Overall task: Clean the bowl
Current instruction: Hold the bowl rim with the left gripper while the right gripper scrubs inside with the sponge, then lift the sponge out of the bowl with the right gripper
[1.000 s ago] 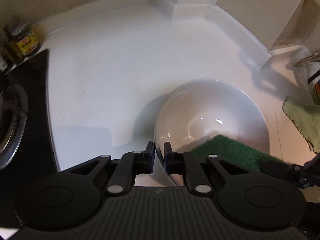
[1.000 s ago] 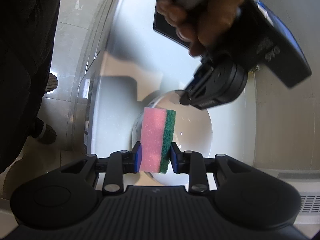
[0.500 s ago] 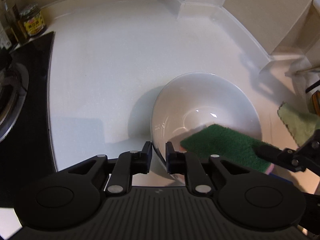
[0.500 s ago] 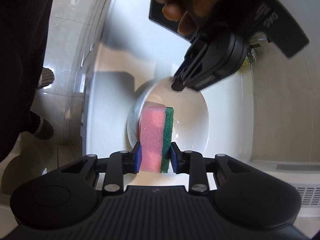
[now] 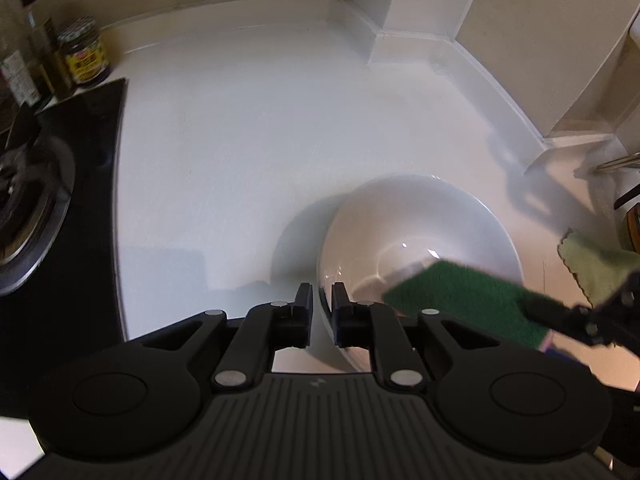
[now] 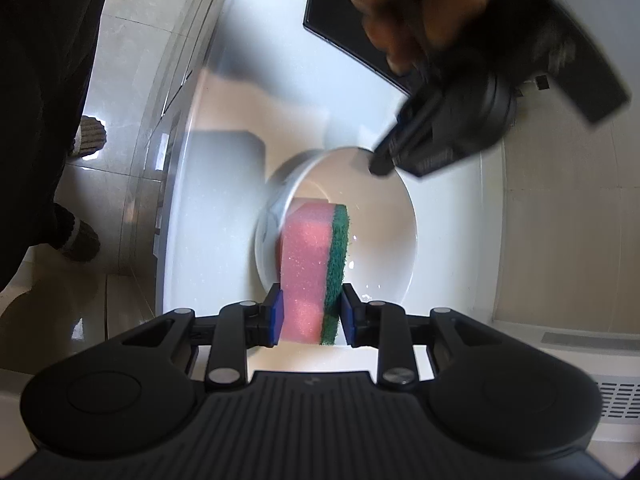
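Note:
A white bowl (image 5: 416,232) stands on the white counter (image 5: 240,140). My left gripper (image 5: 321,314) is shut on the bowl's near rim, one finger inside and one outside. My right gripper (image 6: 308,314) is shut on a pink sponge with a green scouring side (image 6: 314,264). The sponge reaches into the bowl (image 6: 380,240). In the left wrist view the sponge's green face (image 5: 460,296) lies over the bowl's right inner wall, with the right gripper (image 5: 580,320) behind it. The left gripper (image 6: 440,136) shows blurred at the bowl's far rim.
A black gas stove (image 5: 44,208) lies at the left, with jars and bottles (image 5: 82,56) behind it. A light green cloth (image 5: 596,264) lies right of the bowl. The wall and a raised ledge (image 5: 420,40) close the back. The counter's front edge and floor (image 6: 132,160) show at left.
The sponge has been moving back and forth inside the bowl, first further in, now back toward the right wall. The left gripper kept its hold on the rim while its view shifted slightly.

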Motion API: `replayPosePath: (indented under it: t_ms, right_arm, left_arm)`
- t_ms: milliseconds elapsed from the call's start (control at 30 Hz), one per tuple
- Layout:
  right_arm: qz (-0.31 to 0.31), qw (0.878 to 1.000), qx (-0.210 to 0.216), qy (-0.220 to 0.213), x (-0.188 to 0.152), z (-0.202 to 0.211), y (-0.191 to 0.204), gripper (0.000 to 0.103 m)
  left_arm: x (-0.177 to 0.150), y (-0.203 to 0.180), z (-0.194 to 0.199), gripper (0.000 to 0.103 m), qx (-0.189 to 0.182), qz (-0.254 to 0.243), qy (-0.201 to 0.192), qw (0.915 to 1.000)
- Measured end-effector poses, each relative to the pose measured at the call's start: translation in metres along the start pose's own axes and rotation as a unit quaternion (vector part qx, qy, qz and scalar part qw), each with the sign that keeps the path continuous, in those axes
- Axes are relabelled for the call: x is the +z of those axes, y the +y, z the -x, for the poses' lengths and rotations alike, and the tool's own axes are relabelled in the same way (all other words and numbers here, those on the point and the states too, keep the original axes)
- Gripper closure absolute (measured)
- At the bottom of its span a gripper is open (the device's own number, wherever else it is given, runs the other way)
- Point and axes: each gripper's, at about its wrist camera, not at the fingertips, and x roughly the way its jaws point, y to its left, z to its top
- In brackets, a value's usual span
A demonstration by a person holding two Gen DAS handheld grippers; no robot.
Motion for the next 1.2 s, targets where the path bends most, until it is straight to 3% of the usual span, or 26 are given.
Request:
replayPosePath:
  t_ms: [133,333,467,567,600,667,700,733,767,800,867,1000,1067,1200]
  right_arm:
    - [0.005,1.000,0.008,-0.013,0.006,0.002,-0.001,0.078]
    - [-0.021,0.999,0.011,-0.025,0.005,0.009,-0.007,0.078]
    - [-0.059,0.998,0.011,-0.023,0.004,0.010,-0.013,0.078]
    - [-0.147,0.988,0.035,-0.035,-0.002,0.013,-0.031,0.078]
    - [-0.207,0.976,0.053,-0.048,-0.010,0.015,-0.042,0.078]
    - [-0.322,0.940,0.083,-0.077,-0.030,0.020,-0.061,0.079]
    - [-0.396,0.908,0.098,-0.094,-0.047,0.027,-0.073,0.079]
    - [-0.469,0.869,0.114,-0.111,-0.065,0.034,-0.086,0.079]
    - [-0.522,0.836,0.114,-0.123,-0.082,0.040,-0.092,0.079]
    - [-0.556,0.813,0.112,-0.131,-0.094,0.045,-0.095,0.079]
    - [-0.652,0.739,0.096,-0.140,-0.133,0.055,-0.099,0.079]
    - [-0.760,0.636,0.087,-0.102,-0.185,0.057,-0.092,0.079]
    - [-0.778,0.616,0.096,-0.075,-0.198,0.050,-0.082,0.079]
    - [-0.797,0.582,0.154,-0.046,-0.207,0.029,-0.062,0.079]
  left_arm:
    - [0.007,-0.003,-0.012,0.094,0.005,-0.013,0.004,0.9999]
    - [0.033,-0.001,-0.025,0.096,-0.018,-0.059,-0.009,0.9980]
    - [0.033,-0.009,-0.026,0.096,-0.009,-0.072,-0.014,0.9973]
    - [0.033,-0.005,-0.028,0.095,-0.019,-0.069,-0.013,0.9973]
    - [0.033,-0.003,-0.029,0.095,-0.025,-0.067,-0.010,0.9974]
    - [0.034,0.000,-0.028,0.092,-0.028,-0.074,-0.012,0.9968]
    - [0.035,0.001,-0.029,0.092,-0.030,-0.078,-0.013,0.9964]
    - [0.034,0.001,-0.029,0.091,-0.031,-0.087,-0.015,0.9956]
    - [0.034,0.001,-0.029,0.090,-0.031,-0.095,-0.018,0.9948]
    - [0.033,0.000,-0.030,0.090,-0.032,-0.105,-0.018,0.9938]
    - [0.032,-0.002,-0.032,0.090,-0.034,-0.119,-0.017,0.9921]
    - [0.034,-0.010,-0.037,0.092,-0.030,-0.172,-0.014,0.9846]
    - [0.036,-0.014,-0.038,0.092,-0.030,-0.193,-0.015,0.9806]
    - [0.042,-0.017,-0.042,0.093,-0.042,-0.217,-0.022,0.9750]
